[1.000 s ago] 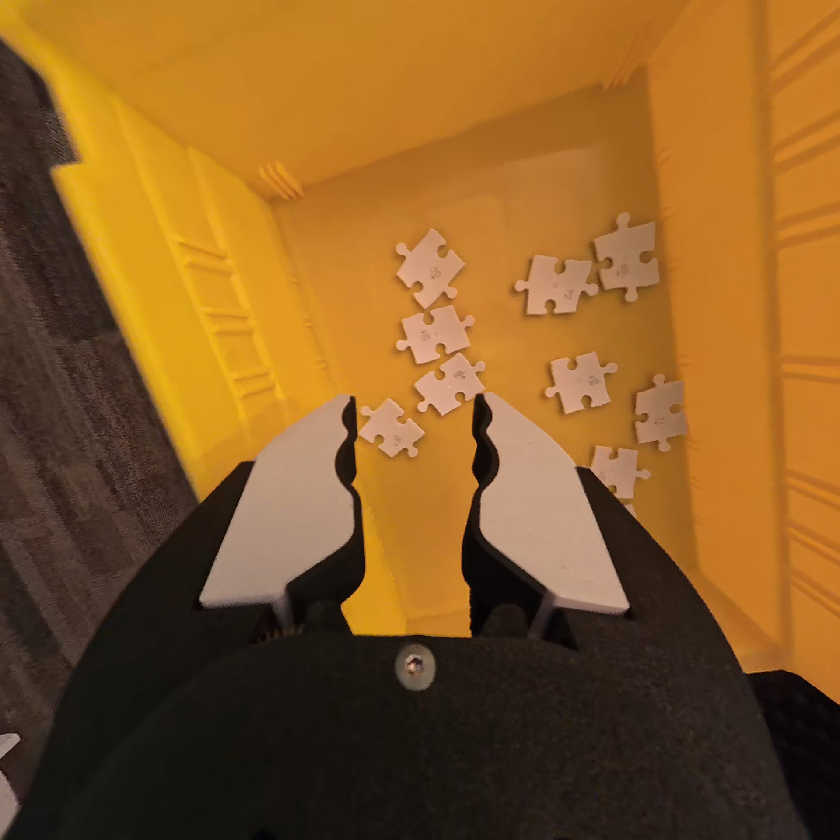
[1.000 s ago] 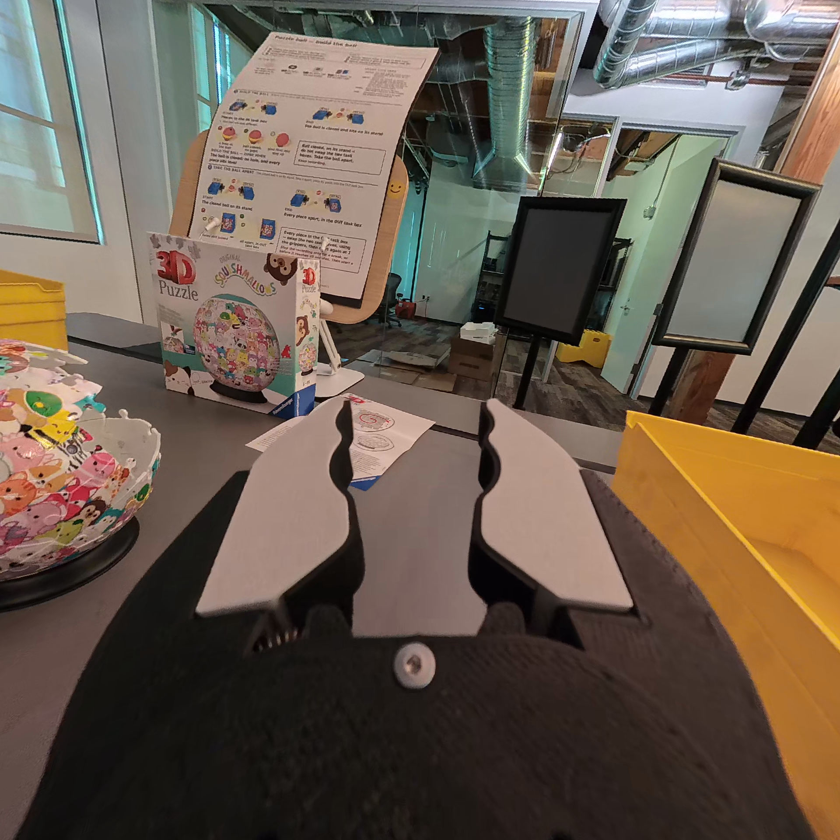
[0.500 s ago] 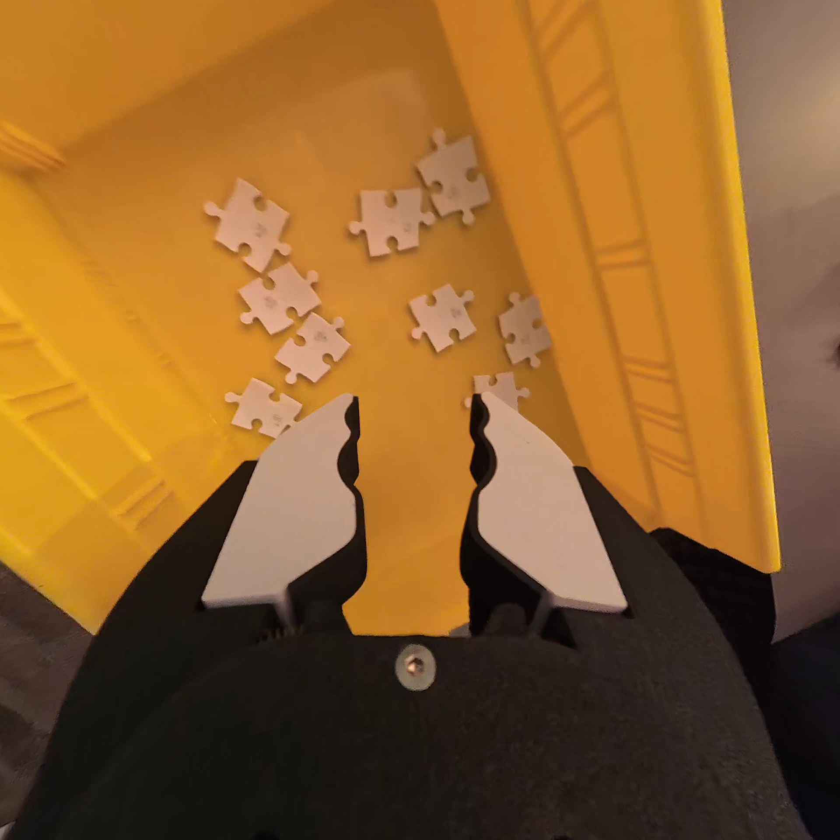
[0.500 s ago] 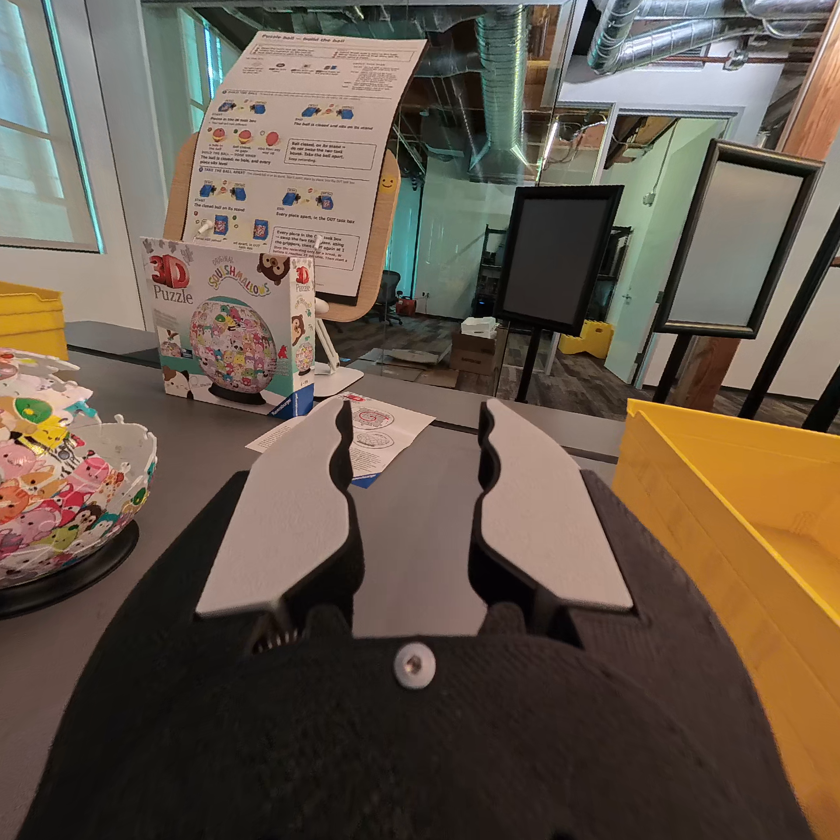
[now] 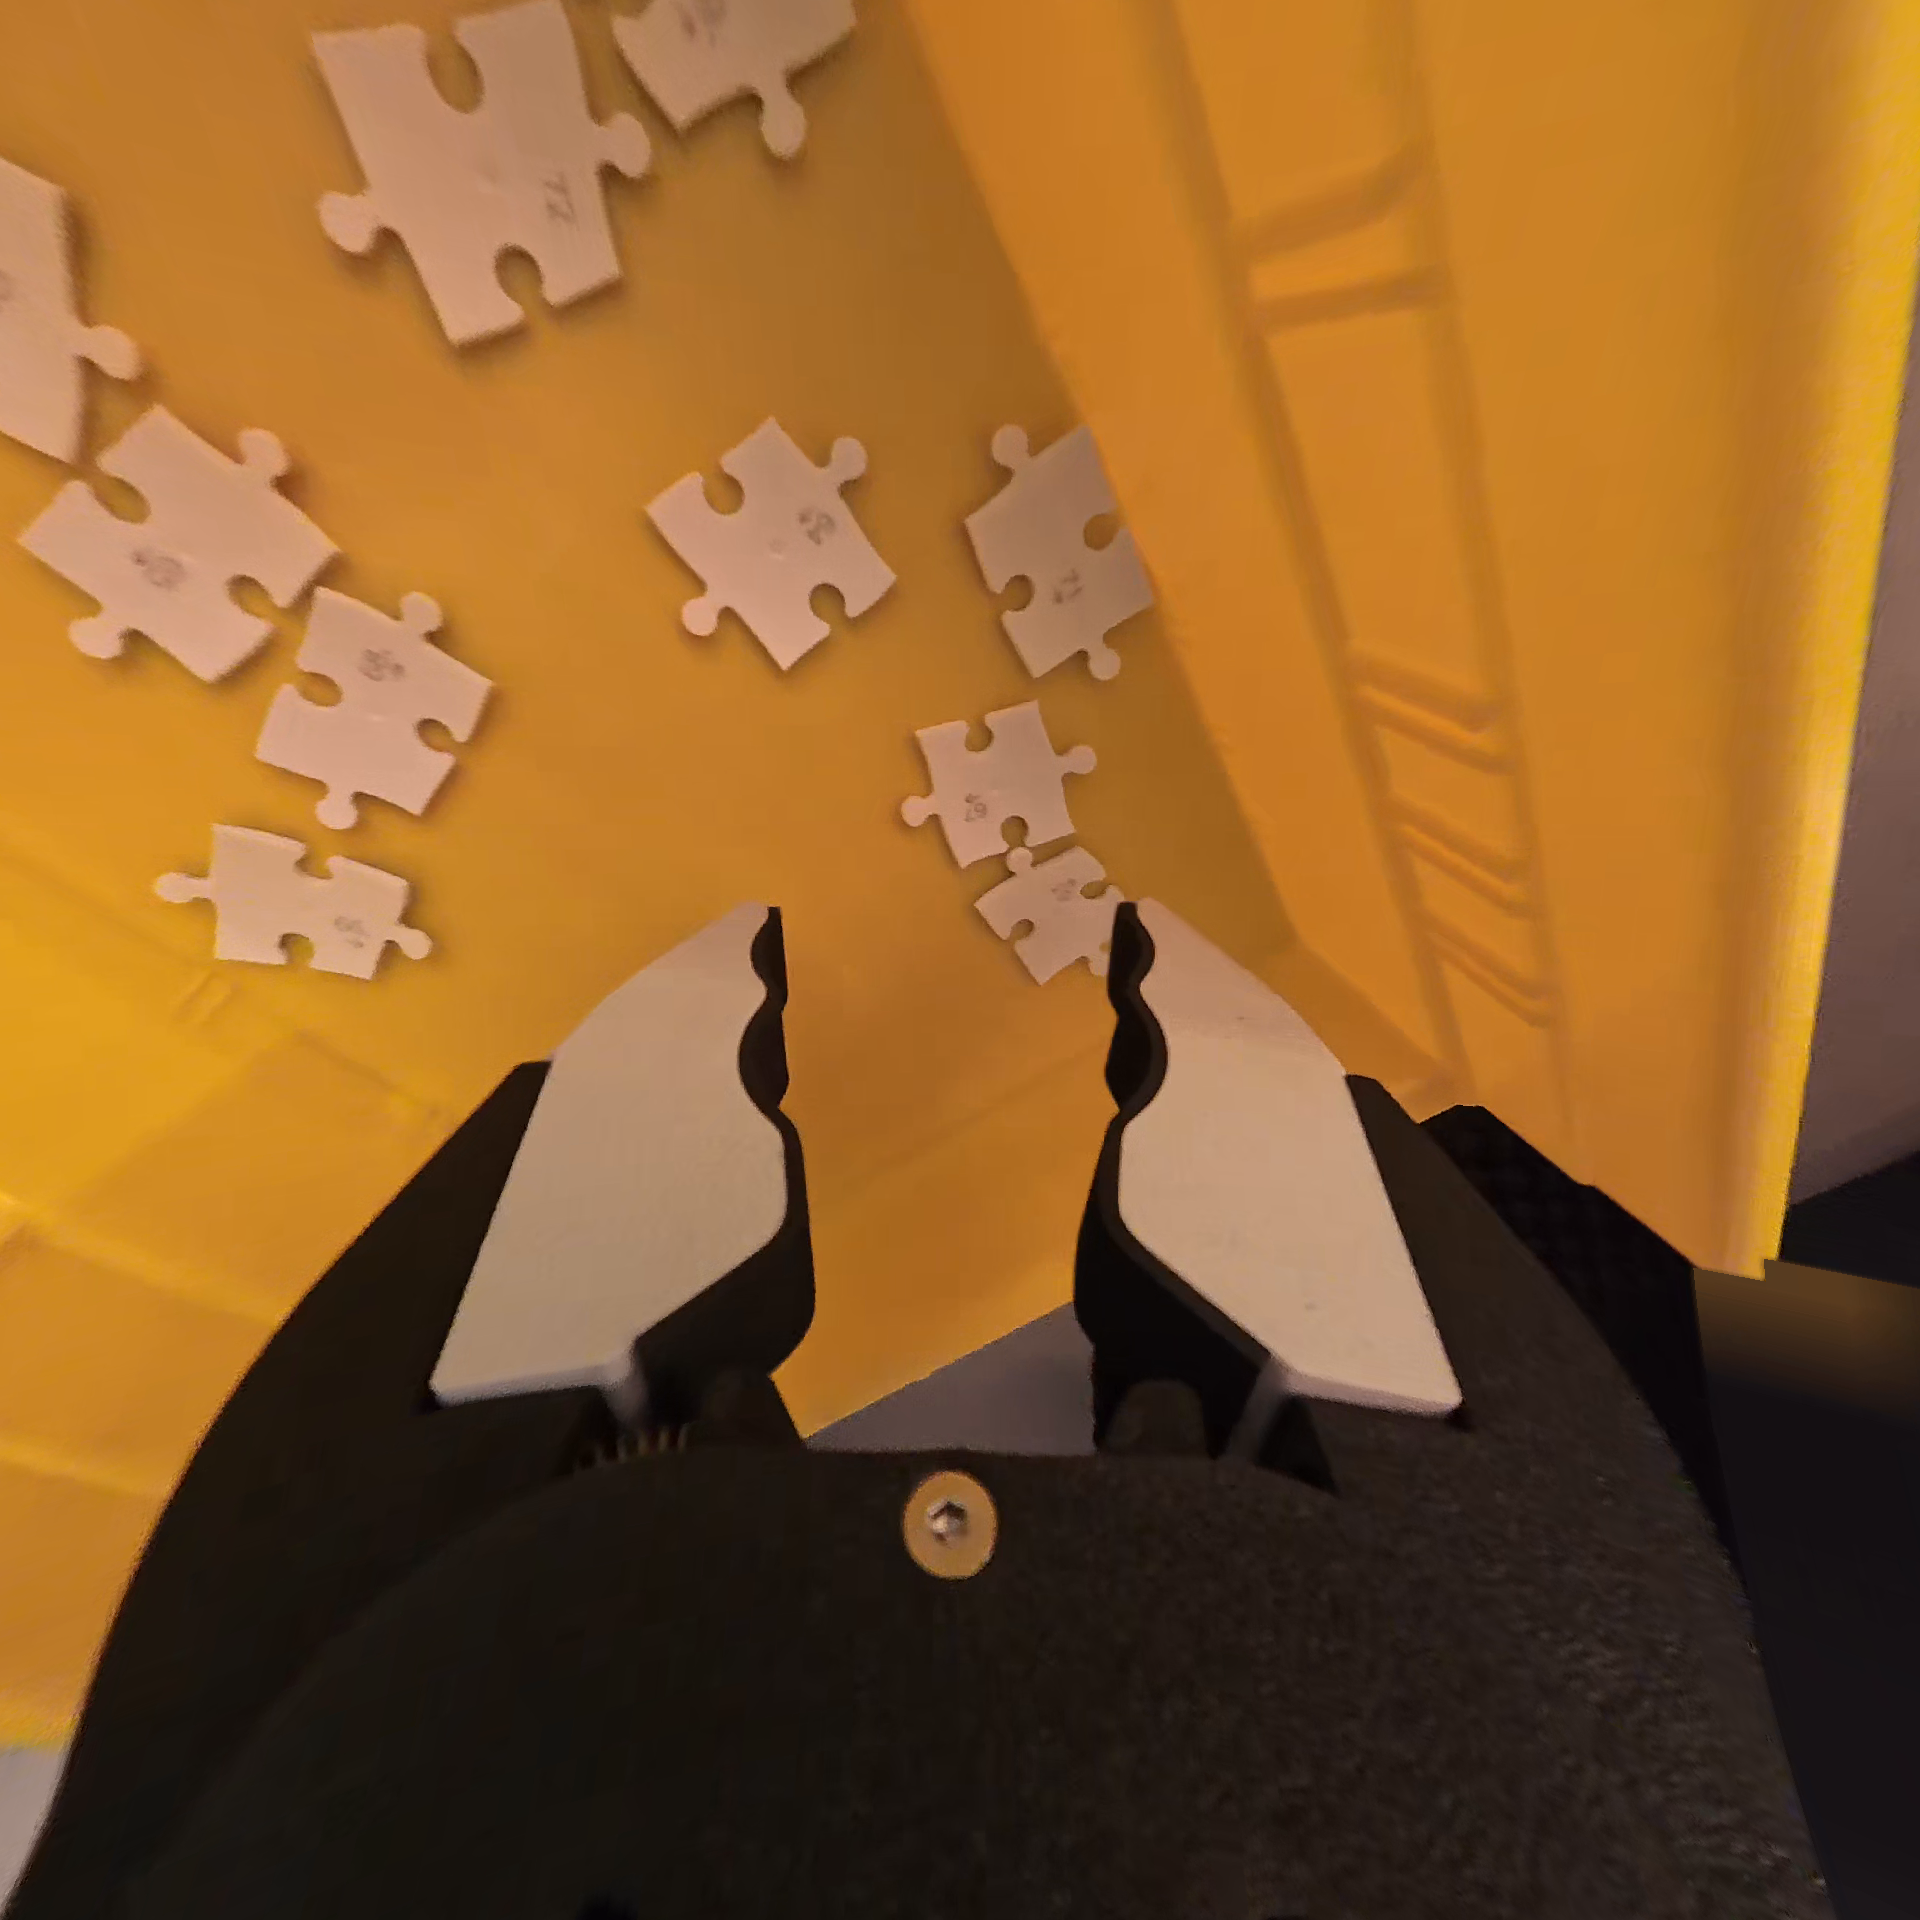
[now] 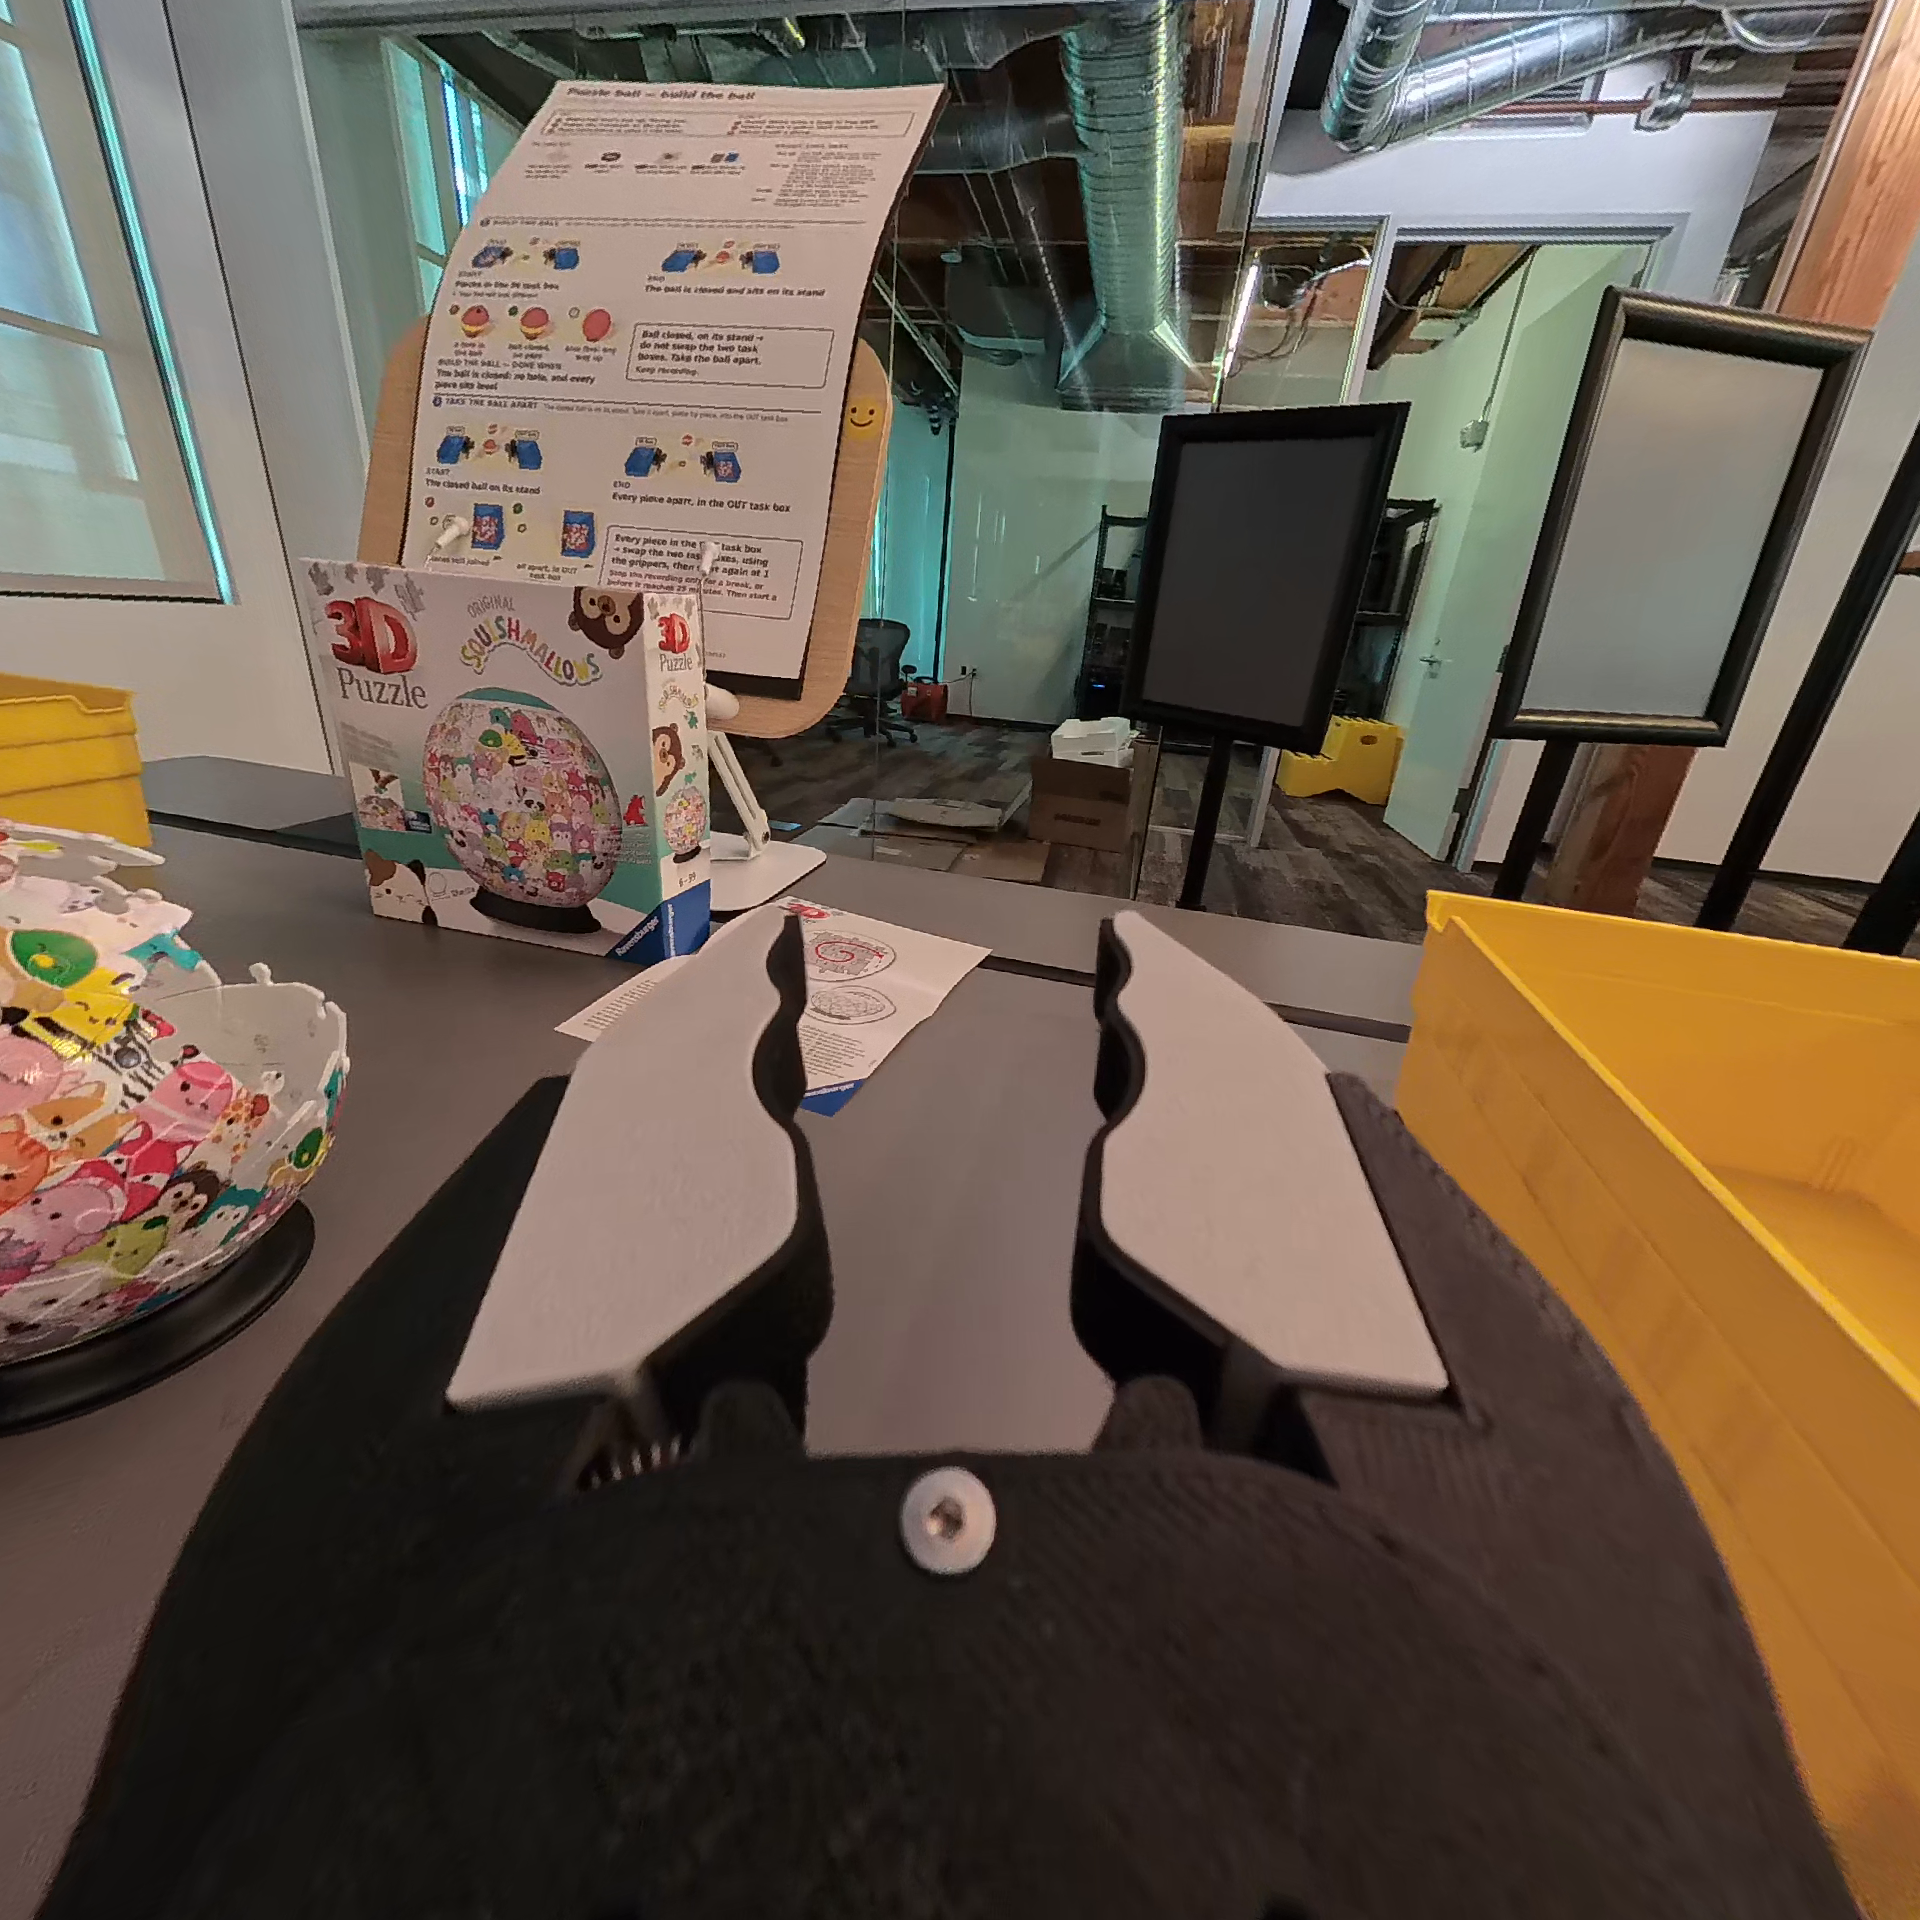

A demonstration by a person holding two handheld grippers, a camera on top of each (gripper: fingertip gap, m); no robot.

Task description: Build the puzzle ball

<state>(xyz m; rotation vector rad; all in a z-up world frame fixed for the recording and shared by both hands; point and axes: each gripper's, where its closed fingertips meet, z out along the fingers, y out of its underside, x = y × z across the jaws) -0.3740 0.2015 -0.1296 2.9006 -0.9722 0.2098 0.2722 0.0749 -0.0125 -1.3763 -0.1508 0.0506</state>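
Note:
My left gripper (image 5: 948,914) is open and empty, reaching down into a yellow bin (image 5: 1351,436). Several white puzzle pieces lie face down on the bin floor; the nearest ones (image 5: 1044,914) (image 5: 997,795) sit just beyond my right fingertip, another (image 5: 774,540) lies further ahead. My right gripper (image 6: 948,930) is open and empty above the dark grey table (image 6: 956,1195). The half-built colourful puzzle ball (image 6: 135,1132) sits on its black stand (image 6: 177,1320) at the left of the right wrist view.
A second yellow bin (image 6: 1683,1122) stands at the right of the right gripper. The puzzle box (image 6: 520,769), a leaflet (image 6: 831,997) and an instruction sheet on a stand (image 6: 665,353) are at the back of the table. Another yellow bin (image 6: 62,748) is at far left. Some 65 centimetres of space lies between my two pairs of fingers. The half-built colourful puzzle ball (image 6: 135,1132) is about 15 centimetres from my right fingertips and 45 centimetres from my left.
My left gripper has swung right and moved down deeper into the bin, so the pieces appear much closer. The right gripper has barely moved. Both stay open.

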